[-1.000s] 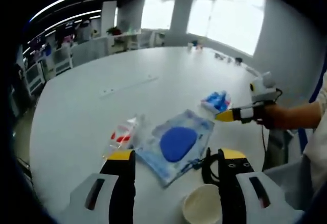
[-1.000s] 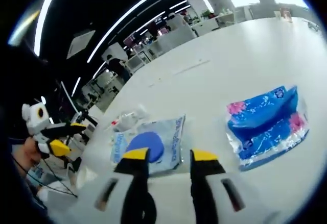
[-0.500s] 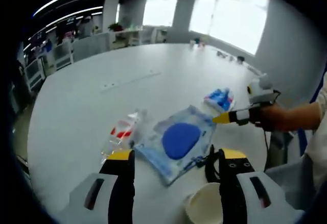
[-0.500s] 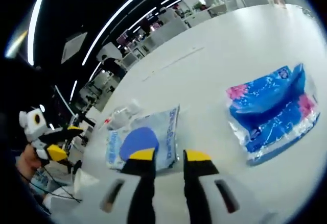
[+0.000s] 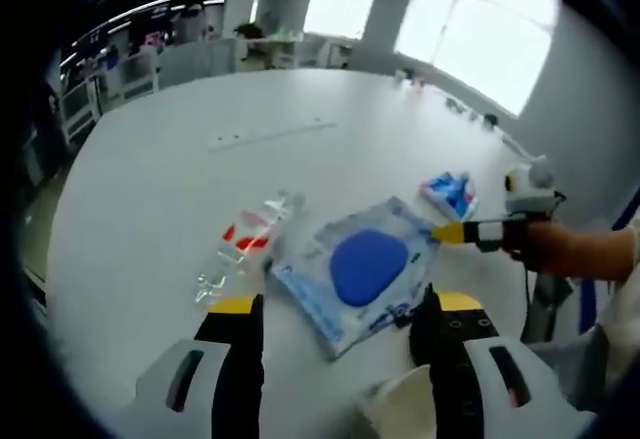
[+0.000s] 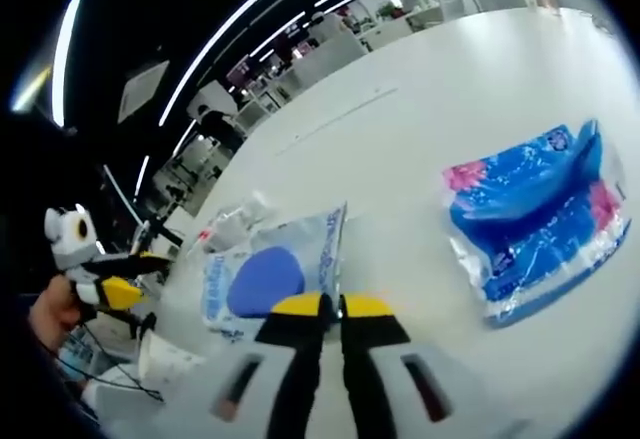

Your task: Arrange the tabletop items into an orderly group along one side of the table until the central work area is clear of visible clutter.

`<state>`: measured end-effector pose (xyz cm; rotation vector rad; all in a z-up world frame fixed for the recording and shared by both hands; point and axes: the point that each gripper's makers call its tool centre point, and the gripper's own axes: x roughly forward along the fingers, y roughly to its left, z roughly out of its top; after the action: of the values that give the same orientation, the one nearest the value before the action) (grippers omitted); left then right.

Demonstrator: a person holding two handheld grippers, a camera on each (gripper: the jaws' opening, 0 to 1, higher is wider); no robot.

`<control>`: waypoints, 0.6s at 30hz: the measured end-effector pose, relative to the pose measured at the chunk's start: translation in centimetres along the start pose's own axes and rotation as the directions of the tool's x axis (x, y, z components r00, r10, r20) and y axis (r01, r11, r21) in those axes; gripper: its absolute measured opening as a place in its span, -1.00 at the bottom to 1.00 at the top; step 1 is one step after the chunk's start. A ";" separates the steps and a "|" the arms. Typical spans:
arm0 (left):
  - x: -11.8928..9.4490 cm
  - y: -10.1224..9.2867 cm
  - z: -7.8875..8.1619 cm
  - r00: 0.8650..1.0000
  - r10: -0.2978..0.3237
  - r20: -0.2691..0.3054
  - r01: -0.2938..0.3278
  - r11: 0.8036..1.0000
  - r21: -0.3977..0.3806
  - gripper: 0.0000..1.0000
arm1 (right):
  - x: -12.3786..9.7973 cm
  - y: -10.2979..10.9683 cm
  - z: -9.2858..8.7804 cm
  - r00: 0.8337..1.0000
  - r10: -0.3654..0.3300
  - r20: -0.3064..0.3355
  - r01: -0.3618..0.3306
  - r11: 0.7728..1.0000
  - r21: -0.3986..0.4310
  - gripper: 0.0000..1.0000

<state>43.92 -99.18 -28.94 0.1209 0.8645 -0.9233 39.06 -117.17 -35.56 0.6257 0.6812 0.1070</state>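
The flat clear plastic packet with a blue oval pad inside [image 5: 362,269] lies near the middle of the white round bench [image 5: 180,189], and everything else is placed around it. In the right gripper view the right claw [image 6: 330,306] has its yellow tips nearly together on the packet's near corner [image 6: 330,259]. It looks pinched shut on that edge, though actual contact is hard to confirm; a corner grip would suit dragging a limp flat pack sideways. Just beside the packet, on its far-left side in the left gripper view, lies a crumpled clear wrapper with red markings [image 5: 245,244]. Beyond the packet's right corner sits a blue-and-pink pack of tissues [image 5: 450,192], well apart from it in the right gripper view [image 6: 535,219]. The left claw [image 5: 340,304] hovers wide open and empty just short of the packet, probably ready to help. A white paper cup [image 5: 400,414] rests below it, near the bench edge.
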 end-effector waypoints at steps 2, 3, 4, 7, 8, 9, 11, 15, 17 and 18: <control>0.3 0.1 -0.1 1.000 -0.002 -0.001 0.002 1.000 -0.013 0.16 | 0.0 0.0 0.0 1.000 0.002 0.001 -0.002 1.000 0.002 -0.96; 0.4 0.2 -0.4 1.000 0.007 -0.020 -0.007 1.000 -0.025 0.12 | 0.0 -0.1 -0.1 1.000 -0.004 -0.005 0.004 1.000 -0.002 -0.97; 0.6 0.3 -0.4 1.000 0.007 -0.020 -0.008 1.000 -0.021 0.10 | 0.0 -0.1 -0.1 1.000 -0.002 -0.005 0.002 1.000 0.001 -0.98; 1.1 0.6 -0.8 0.999 0.015 -0.042 -0.017 0.999 -0.051 0.03 | 0.0 -0.1 -0.2 1.000 -0.004 -0.006 0.004 1.000 -0.010 -1.00; 1.3 0.9 -1.0 0.998 0.029 -0.060 -0.033 0.998 -0.061 0.00 | 0.0 0.0 -0.2 1.000 0.000 -0.006 0.000 1.000 -0.001 -1.00; 1.4 1.0 -1.1 0.997 0.034 -0.067 -0.038 0.997 -0.062 -0.02 | 0.0 0.0 -0.2 1.000 -0.005 -0.006 0.005 1.000 -0.002 -1.00; 1.8 1.1 -1.0 0.998 0.029 -0.063 -0.034 0.996 -0.081 -0.02 | 0.0 -0.1 -0.2 1.000 -0.006 -0.005 0.006 1.000 -0.003 -1.00; 2.3 1.5 -1.8 0.992 0.050 -0.115 -0.059 0.995 -0.077 -0.20 | 0.1 -0.2 -0.2 1.000 -0.008 -0.006 0.008 1.000 -0.005 -1.00; 2.8 1.6 -1.8 0.992 0.049 -0.116 -0.058 0.995 -0.079 -0.26 | 0.1 -0.2 -0.2 1.000 -0.006 -0.005 0.006 1.000 0.000 -1.00; 2.9 1.7 -2.1 0.989 0.059 -0.134 -0.071 0.994 -0.087 -0.33 | 0.1 -0.2 -0.2 1.000 -0.006 -0.005 0.006 1.000 -0.002 -1.00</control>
<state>44.81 -99.06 -32.85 0.1306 1.0176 -0.8202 38.99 -117.23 -35.80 0.6216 0.6876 0.1040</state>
